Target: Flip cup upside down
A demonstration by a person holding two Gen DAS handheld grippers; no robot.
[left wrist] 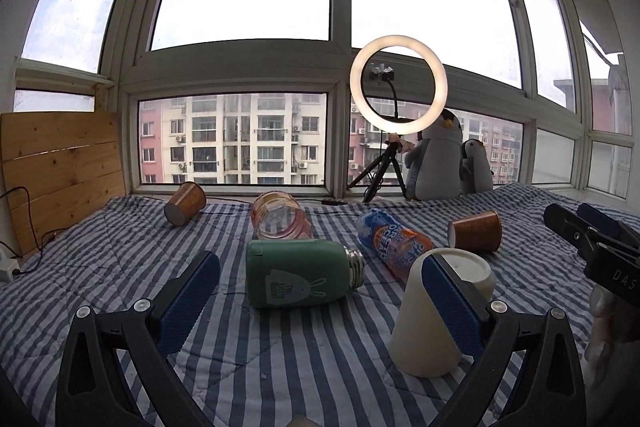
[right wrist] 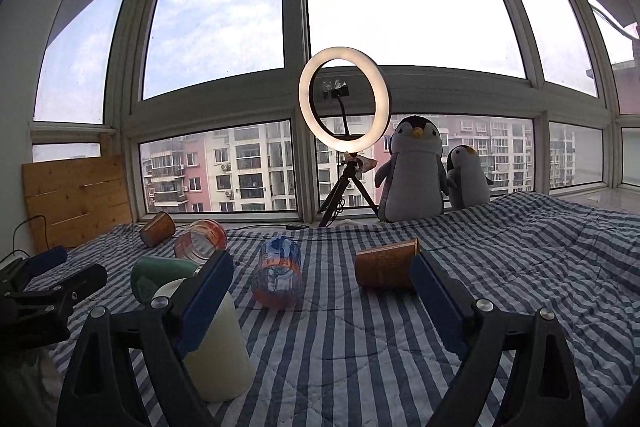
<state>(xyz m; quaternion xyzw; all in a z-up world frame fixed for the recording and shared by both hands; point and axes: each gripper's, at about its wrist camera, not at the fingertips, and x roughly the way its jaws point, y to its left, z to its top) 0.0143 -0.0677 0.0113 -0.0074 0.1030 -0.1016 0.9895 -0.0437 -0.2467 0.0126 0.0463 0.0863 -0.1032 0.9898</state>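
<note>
A cream cup (left wrist: pixel 424 323) stands upside down on the striped quilt, its base up; it also shows in the right wrist view (right wrist: pixel 220 347). My left gripper (left wrist: pixel 320 307) is open, its right finger (left wrist: pixel 452 299) in front of the cup, which lies outside the gap. My right gripper (right wrist: pixel 320 303) is open and empty, its left finger (right wrist: pixel 206 299) in front of the same cup. A brown paper cup (left wrist: pixel 476 231) (right wrist: pixel 386 269) lies on its side near the right gripper's right finger. Another brown cup (left wrist: pixel 185 203) (right wrist: pixel 157 229) lies at the back left.
A green flask (left wrist: pixel 300 279), a clear orange-patterned cup (left wrist: pixel 280 217) and a blue-orange printed cup (left wrist: pixel 394 241) lie on the quilt (left wrist: pixel 280 367). A ring light on a tripod (right wrist: pixel 344 99) and two plush penguins (right wrist: pixel 416 171) stand by the window. A wooden board (left wrist: pixel 60 171) leans at the left.
</note>
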